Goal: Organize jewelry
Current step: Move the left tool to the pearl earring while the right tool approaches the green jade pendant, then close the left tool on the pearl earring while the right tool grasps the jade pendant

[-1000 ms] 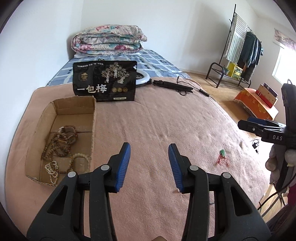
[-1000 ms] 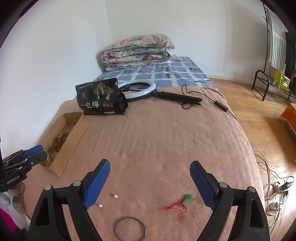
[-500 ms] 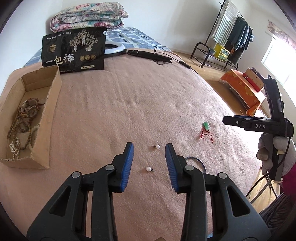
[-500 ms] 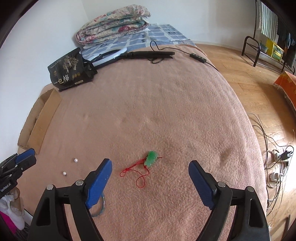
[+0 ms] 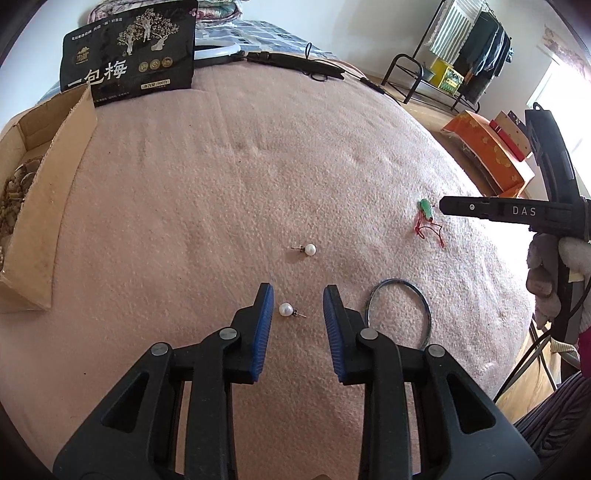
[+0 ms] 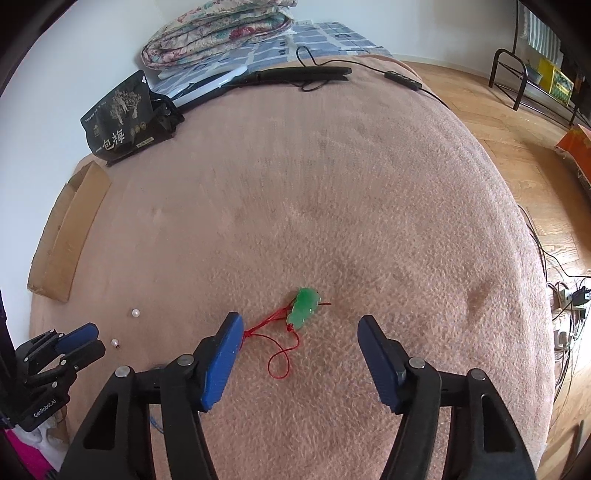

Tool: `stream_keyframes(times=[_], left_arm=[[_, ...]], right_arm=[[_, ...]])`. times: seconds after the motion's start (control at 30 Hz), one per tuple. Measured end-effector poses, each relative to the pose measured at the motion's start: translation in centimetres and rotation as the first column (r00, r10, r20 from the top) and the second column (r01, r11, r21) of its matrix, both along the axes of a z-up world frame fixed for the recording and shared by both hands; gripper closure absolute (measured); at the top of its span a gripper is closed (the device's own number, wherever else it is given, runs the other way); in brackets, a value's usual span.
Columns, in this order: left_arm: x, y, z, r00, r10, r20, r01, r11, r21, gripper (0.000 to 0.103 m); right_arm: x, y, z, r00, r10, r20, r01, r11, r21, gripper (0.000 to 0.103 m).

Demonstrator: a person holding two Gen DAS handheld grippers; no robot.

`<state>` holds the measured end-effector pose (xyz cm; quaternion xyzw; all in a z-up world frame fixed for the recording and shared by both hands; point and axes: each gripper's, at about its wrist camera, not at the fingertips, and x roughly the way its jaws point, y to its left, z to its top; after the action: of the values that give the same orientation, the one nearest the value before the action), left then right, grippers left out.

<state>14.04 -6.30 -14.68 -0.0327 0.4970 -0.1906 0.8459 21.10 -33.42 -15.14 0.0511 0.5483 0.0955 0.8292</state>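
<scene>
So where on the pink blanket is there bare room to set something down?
The widest bare stretch of the pink blanket runs from the cardboard box to the far pearl earring, up to the black pouch. It is crowded near the left gripper: near pearl earring, bangle, green pendant.

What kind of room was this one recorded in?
Most likely a bedroom at home: the work surface is a bed under a pink blanket, a folded quilt lies at its far end, and a clothes rack with hanging garments stands on the wooden floor.
</scene>
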Motion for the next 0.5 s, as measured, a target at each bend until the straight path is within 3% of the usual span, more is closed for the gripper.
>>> stream_keyframes(times=[0.5], left_arm=[[-0.5, -1.7, -1.7, 0.997, -0.073, 0.011, 0.072, 0.992, 0.108, 0.075]], right_arm=[[1.0, 0.2, -2.0, 0.999, -0.001, -0.047, 0.001, 1.000, 0.021, 0.044]])
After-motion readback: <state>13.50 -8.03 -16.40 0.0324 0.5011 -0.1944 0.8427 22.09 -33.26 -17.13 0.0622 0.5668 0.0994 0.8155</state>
